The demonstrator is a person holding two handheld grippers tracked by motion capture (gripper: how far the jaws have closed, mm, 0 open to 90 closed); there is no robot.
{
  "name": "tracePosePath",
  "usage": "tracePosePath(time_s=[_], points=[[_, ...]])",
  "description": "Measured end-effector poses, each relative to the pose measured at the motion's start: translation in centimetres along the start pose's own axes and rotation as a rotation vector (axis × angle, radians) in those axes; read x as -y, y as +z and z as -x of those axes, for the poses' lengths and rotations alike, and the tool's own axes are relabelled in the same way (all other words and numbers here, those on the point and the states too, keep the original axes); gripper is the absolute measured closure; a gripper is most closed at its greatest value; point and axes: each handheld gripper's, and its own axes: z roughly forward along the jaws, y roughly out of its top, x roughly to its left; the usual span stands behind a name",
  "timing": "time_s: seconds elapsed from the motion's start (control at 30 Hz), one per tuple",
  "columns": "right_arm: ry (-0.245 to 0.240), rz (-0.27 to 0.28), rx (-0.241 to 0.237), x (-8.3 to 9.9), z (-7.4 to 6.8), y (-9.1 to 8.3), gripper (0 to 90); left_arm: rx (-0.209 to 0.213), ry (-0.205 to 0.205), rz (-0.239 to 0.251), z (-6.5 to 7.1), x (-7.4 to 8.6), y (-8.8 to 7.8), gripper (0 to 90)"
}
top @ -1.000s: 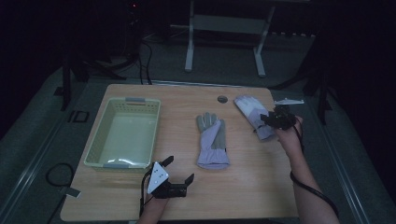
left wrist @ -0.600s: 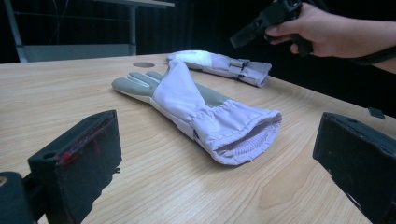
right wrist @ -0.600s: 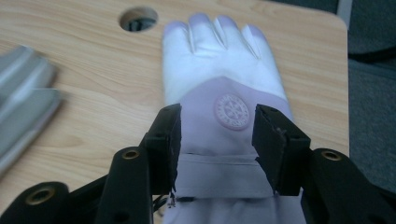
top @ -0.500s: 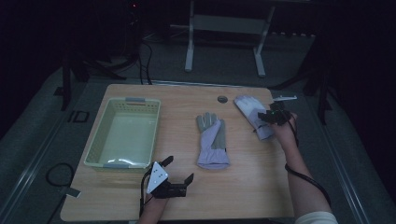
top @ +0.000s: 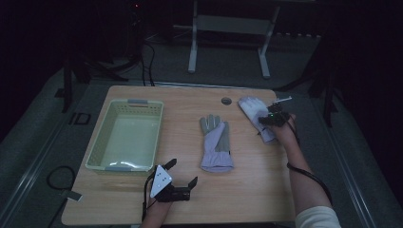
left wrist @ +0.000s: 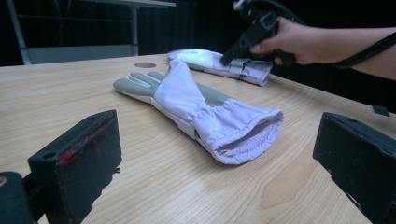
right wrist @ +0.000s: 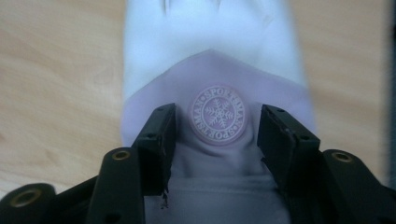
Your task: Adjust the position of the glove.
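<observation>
Two white-and-grey gloves lie on the wooden table [top: 256, 190]. One glove [top: 216, 142] [left wrist: 196, 100] lies palm up in the middle, cuff toward me. The other glove [top: 249, 107] [right wrist: 205, 46] lies at the far right. My right gripper [top: 272, 118] [right wrist: 217, 116] [left wrist: 233, 53] is low over that glove's back. Its jaws have just been opening and stand on either side of a round snowflake emblem [right wrist: 217, 114], gripping nothing. My left gripper [top: 183, 172] [left wrist: 218, 123] rests near the front edge, jaws wide open and empty, pointing at the middle glove's cuff.
A pale green plastic basket [top: 95, 152] stands empty on the table's left half. A round cable hole [top: 226, 100] sits near the back edge. Beyond the table are a white stand's legs [top: 192, 52] and dark floor.
My right gripper has come down and shifted left, from the glove's outer side to over its back. The left gripper and both gloves have kept still.
</observation>
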Motion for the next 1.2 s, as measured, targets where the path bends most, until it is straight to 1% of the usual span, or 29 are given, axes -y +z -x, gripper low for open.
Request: tracePosePath(time_s=[0.03, 0.07, 0.1, 0.23, 0.27, 0.33, 0.47, 0.57, 0.63, 0.67, 0.7, 0.73, 0.77, 0.8, 0.83, 0.87, 0.9, 0.93, 0.97, 1.0, 1.03, 1.07, 1.1, 1.13, 1.2], points=[[0.031, 0.008, -0.015, 0.2, 0.1, 0.1, 47.2, 0.000, -0.001, 0.000, 0.0, 0.0, 0.0, 1.1], [0.049, 0.011, -0.025, 0.2, 0.3, 0.1, 47.9, 0.000, -0.001, 0.002, 0.0, 0.0, 0.0, 1.1], [0.052, 0.009, -0.028, 0.2, 0.3, 0.1, 48.5, 0.000, 0.000, 0.002, 0.0, 0.0, 0.0, 1.1], [0.024, -0.011, -0.030, -0.1, 0.1, 0.0, 56.5, -0.001, 0.002, 0.004, 0.0, 0.0, 0.0, 1.1], [0.021, -0.015, -0.026, -0.1, 0.0, 0.0, 58.3, -0.002, 0.003, 0.004, 0.0, 0.0, 0.0, 1.1], [0.031, -0.021, -0.020, -0.2, -0.1, 0.0, 62.5, -0.001, 0.003, 0.004, 0.0, 0.0, 0.0, 1.1], [0.056, -0.019, -0.001, -0.3, -0.4, -0.2, 65.1, 0.000, 0.005, 0.000, 0.0, 0.0, 0.0, 1.1], [0.067, -0.018, 0.014, -0.3, -0.5, -0.3, 68.6, 0.001, 0.004, -0.002, 0.1, 0.0, 0.0, 1.1], [0.076, -0.017, 0.033, -0.4, -0.7, -0.5, 72.8, 0.001, 0.003, -0.001, 0.0, 0.0, 0.0, 1.1], [0.076, -0.017, 0.033, -0.4, -0.7, -0.5, 72.8, 0.001, 0.003, -0.001, 0.0, 0.0, 0.0, 1.1], [0.085, -0.007, 0.052, -0.4, -0.9, -0.9, 75.6, 0.001, 0.004, -0.001, 0.0, 0.0, 0.0, 1.1], [0.085, -0.007, 0.052, -0.4, -0.9, -0.9, 75.6, 0.001, 0.004, -0.001, 0.0, 0.0, 0.0, 1.1], [0.098, 0.003, 0.061, -0.4, -0.9, -1.4, 76.7, 0.001, 0.004, 0.000, 0.0, 0.0, 0.0, 1.1], [0.098, 0.003, 0.061, -0.4, -0.9, -1.4, 76.7, 0.001, 0.004, 0.000, 0.0, 0.0, 0.0, 1.1], [0.114, 0.011, 0.070, -0.4, -0.9, -2.1, 76.9, 0.002, 0.003, -0.001, 0.0, 0.0, 0.0, 1.1], [0.114, 0.011, 0.070, -0.4, -0.9, -2.1, 76.9, 0.002, 0.003, -0.001, 0.0, 0.0, 0.0, 1.1], [0.124, 0.024, 0.076, -0.2, -1.0, -2.9, 77.0, 0.003, 0.002, -0.004, 0.0, 0.0, 0.0, 1.1], [0.124, 0.024, 0.076, -0.2, -1.0, -2.9, 77.0, 0.003, 0.002, -0.004, 0.0, 0.0, 0.0, 1.1], [0.146, 0.039, 0.078, 0.0, -1.1, -3.9, 77.4, 0.002, 0.000, -0.003, 0.0, 0.0, 0.0, 1.1], [0.146, 0.039, 0.078, 0.0, -1.1, -3.9, 77.4, 0.002, 0.000, -0.003, 0.0, 0.0, 0.0, 1.1], [0.161, 0.051, 0.077, 0.3, -1.5, -4.9, 77.7, 0.001, 0.000, -0.004, 0.0, 0.0, 0.0, 1.1], [0.161, 0.051, 0.077, 0.3, -1.5, -4.9, 77.7, 0.001, 0.000, -0.004, 0.0, 0.0, 0.0, 1.1], [0.173, 0.059, 0.074, 0.8, -2.0, -6.0, 77.8, 0.000, 0.003, -0.004, 0.0, 0.0, 0.0, 1.1], [0.173, 0.059, 0.074, 0.8, -2.0, -6.0, 77.8, 0.000, 0.003, -0.004, 0.0, 0.0, 0.0, 1.1], [0.193, 0.075, 0.073, 1.2, -2.5, -7.1, 78.1, 0.000, 0.004, -0.005, 0.1, 0.0, 0.0, 1.1]])
